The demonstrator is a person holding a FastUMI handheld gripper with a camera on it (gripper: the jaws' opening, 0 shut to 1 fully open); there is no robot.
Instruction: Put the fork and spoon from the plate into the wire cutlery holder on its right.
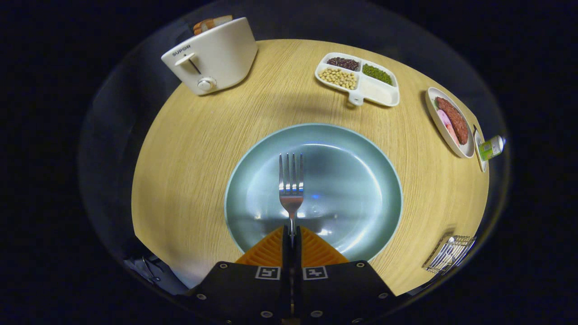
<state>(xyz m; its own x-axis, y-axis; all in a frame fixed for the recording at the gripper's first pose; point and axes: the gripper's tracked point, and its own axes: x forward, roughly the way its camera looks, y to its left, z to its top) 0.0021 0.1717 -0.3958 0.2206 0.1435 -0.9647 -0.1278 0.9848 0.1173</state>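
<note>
Hiding fork [291, 189] handle: clamped tool [291, 238]

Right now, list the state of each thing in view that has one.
Gripper: shut on the fork's handle.
Fork: gripped, tines pointing ahead over the plate.
Plate: nothing else on it.
Holder: right of the plate, contents unclear.
Toaster: bread in the slot, lever up.
Tray: three of four compartments filled.
</note>
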